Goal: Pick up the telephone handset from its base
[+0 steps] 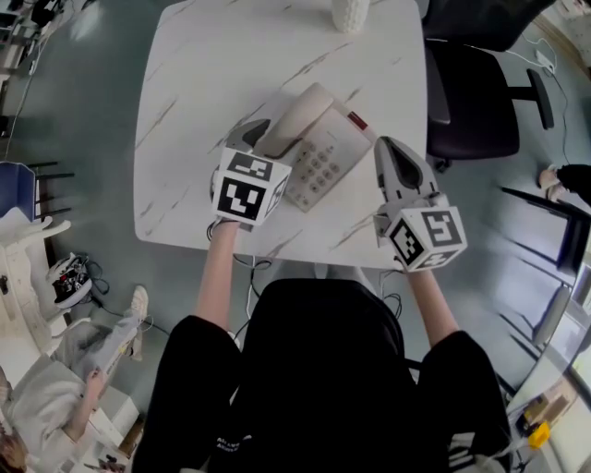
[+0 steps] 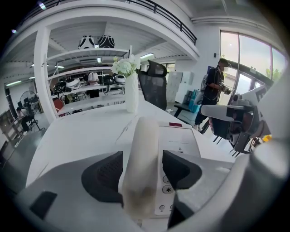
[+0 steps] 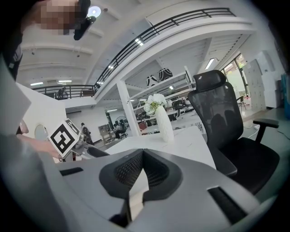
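A cream telephone base (image 1: 325, 159) with a keypad lies slantwise near the front of the white marble table (image 1: 222, 65). Its handset (image 1: 297, 116) rests in the cradle on the base's left side. My left gripper (image 1: 261, 139) stands open over the handset's near end. In the left gripper view the handset (image 2: 144, 149) runs up between the two dark pads (image 2: 102, 176), and keypad shows in the gap beside the right pad. The base (image 2: 180, 136) lies just right of the handset. My right gripper (image 1: 385, 146) hovers right of the base, shut and empty, its tips (image 3: 142, 153) meeting over the tabletop.
A white vase (image 1: 351, 13) of flowers stands at the table's far edge. A black office chair (image 1: 473, 92) sits at the table's right side. A person (image 2: 213, 90) stands by the windows. Someone else sits on the floor at lower left (image 1: 55, 388).
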### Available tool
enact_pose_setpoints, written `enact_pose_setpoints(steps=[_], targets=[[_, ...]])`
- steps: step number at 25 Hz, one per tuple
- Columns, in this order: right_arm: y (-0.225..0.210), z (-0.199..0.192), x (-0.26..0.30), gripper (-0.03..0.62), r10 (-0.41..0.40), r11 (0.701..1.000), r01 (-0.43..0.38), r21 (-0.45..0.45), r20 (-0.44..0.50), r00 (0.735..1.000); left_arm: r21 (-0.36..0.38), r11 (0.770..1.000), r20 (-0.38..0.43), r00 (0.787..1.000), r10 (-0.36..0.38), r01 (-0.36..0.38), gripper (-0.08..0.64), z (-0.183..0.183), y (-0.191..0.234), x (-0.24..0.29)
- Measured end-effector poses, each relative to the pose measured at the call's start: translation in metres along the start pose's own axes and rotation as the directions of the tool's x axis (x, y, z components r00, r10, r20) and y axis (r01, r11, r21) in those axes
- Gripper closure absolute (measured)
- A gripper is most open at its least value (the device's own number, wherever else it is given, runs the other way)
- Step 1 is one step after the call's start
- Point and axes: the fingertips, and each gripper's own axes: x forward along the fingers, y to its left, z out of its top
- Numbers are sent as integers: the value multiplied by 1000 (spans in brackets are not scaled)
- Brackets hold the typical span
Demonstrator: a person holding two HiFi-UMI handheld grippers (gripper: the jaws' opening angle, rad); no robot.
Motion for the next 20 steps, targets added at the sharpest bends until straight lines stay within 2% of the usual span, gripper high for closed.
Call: enact_pose_setpoints(steps=[10,13,20], targets=[[-4,-3,-3,600,-1,1000,1,24,-3,1000,30,999,-35,999,29,-28,307,-3,3,17],[-5,-4,-6,600,-2,1000,2,28,1,1000,46,999,-43,999,24,-22,330,-3,1,20],[-6,-2,-6,600,-5,1000,5,26,4,1000,65,998,-15,1000,22,-21,337,-2,1,19]])
